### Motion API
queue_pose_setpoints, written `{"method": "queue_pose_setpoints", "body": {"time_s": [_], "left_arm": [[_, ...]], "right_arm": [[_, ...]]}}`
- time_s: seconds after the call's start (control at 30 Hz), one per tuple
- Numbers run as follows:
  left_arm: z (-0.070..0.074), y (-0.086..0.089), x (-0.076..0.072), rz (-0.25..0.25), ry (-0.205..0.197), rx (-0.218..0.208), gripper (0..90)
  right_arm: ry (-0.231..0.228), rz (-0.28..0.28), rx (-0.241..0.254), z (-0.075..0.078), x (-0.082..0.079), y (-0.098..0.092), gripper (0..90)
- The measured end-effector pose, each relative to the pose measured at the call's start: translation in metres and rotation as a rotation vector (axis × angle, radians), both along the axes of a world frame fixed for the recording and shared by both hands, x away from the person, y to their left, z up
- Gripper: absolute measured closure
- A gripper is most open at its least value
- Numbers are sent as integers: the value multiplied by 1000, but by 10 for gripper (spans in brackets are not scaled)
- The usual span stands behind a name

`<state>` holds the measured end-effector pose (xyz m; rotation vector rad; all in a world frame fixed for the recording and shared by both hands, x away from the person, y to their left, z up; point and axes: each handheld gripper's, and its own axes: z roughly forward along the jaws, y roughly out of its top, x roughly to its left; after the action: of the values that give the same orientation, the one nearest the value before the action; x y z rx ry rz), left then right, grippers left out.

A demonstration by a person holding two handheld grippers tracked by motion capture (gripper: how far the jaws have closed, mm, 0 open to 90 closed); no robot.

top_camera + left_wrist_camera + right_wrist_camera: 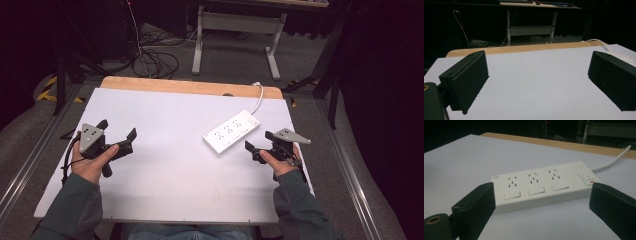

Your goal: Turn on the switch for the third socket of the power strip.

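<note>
A white power strip (231, 131) with three sockets, three rocker switches and a main button lies on the white table (170, 165), right of centre, its cord (259, 97) running off the far edge. My right gripper (260, 141) is held just right of the strip, open and empty. In the right gripper view the power strip (541, 185) lies close ahead, framed between the two jaws. My left gripper (118, 130) hovers open over the left part of the table with nothing between its jaws. One end of the strip (624, 57) peeks past the right jaw in the left gripper view.
A bare wooden band (190, 86) runs along the table's far edge. Beyond it on the floor stand a desk's white legs (236, 35) and a tangle of cables (152, 62). Metal rails (30, 160) flank the table on both sides.
</note>
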<state>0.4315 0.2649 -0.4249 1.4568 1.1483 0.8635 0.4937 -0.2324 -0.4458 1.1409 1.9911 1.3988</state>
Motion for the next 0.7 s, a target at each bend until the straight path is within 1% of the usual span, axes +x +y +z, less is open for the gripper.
{"method": "queue_pose_setpoints", "body": {"time_s": [0.13,0.2,0.27,0.3,0.5,0.6,0.7], "left_arm": [[0,0,0,-1,-1,0,37],[0,0,0,0,0,0,37],[0,-1,0,-1,-1,2,37],[0,-1,0,-1,0,1,37],[0,-1,0,-2,0,1,38],[0,-1,0,-2,1,1,38],[0,-1,0,-3,0,1,38]], "right_arm": [[0,1,-5,0,0,0,96],[-2,1,-7,0,0,0,128],[-1,-2,-6,0,0,1,140],[-2,-2,-7,0,0,0,162],[-1,-4,0,0,0,0,234],[-4,-3,-5,0,0,1,287],[-11,-4,-1,1,0,1,309]]}}
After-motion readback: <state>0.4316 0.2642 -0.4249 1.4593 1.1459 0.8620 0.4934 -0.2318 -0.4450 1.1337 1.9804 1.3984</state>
